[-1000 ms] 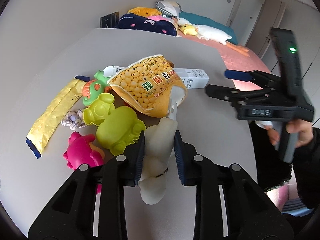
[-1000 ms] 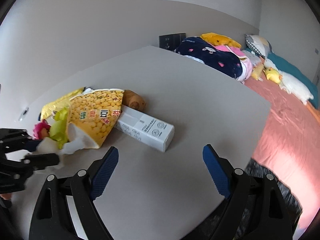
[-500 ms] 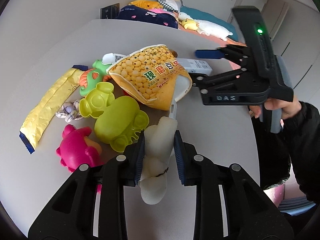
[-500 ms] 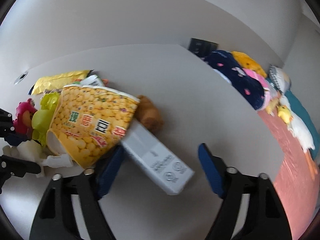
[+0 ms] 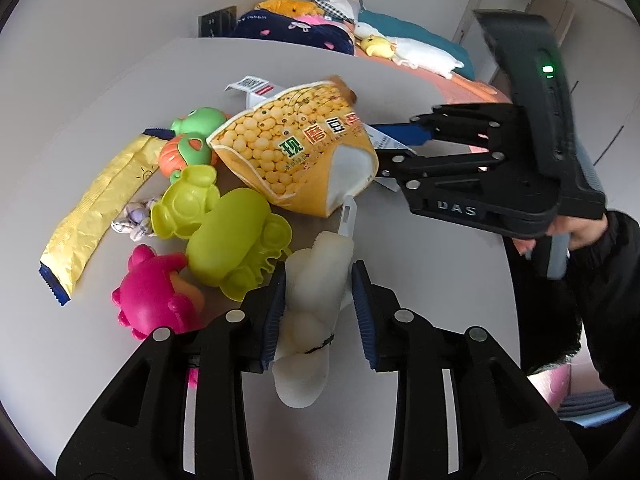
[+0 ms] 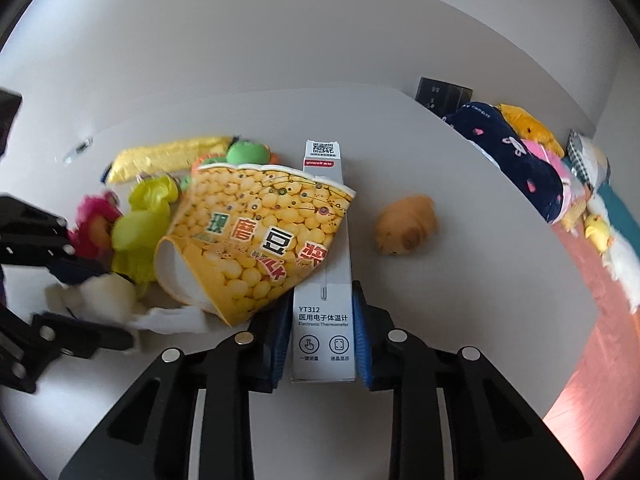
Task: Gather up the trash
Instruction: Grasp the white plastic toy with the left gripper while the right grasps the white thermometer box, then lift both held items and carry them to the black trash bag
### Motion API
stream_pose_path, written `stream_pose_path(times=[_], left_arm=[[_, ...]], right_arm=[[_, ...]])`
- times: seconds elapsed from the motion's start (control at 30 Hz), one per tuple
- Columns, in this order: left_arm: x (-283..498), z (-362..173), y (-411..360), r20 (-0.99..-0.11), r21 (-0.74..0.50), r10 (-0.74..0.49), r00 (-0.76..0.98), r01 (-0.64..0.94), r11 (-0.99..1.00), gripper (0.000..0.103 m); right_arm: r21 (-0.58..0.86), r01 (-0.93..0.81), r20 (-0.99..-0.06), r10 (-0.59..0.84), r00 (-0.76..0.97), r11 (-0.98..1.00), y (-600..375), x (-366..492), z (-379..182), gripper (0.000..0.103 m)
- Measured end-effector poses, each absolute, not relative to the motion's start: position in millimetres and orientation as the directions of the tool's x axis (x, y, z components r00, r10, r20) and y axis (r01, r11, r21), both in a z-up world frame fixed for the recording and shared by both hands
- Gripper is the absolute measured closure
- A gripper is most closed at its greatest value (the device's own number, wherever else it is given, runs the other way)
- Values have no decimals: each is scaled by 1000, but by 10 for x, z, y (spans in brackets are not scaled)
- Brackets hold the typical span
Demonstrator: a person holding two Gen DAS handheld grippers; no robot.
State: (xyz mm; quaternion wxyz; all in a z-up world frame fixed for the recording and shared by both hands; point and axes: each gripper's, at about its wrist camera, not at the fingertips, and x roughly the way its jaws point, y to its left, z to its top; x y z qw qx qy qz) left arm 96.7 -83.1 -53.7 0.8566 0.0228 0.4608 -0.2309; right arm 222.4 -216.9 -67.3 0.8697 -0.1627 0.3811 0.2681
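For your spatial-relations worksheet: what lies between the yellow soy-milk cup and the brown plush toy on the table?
The white thermometer box, lying lengthwise between the yellow soy-milk cup and the brown plush toy, with the right gripper closed around its near end. The right wrist view shows it.

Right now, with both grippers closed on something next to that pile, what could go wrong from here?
1. The right gripper grips the white box, but the yellow paper cup lies over its far part; pulling the box out could roll the cup into the toys.
2. The left gripper pinches a soft white lump touching the lime green toy; lifting may drag it.
3. The grippers sit close together and might collide.
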Motion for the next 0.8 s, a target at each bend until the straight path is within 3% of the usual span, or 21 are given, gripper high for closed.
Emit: stream_pose_path(times=[0.13,0.8], left_arm=[[945,-505,-846,-788,-167,-373,489,414,895,77],[342,53,-874,-684,-172,-379,624,368,914,77]], right_arm=[[-21,-550,-724,366,584,835,-2244,2156,-558,74],[89,-396,-629,360,689,914,-2761,1450,25,73]])
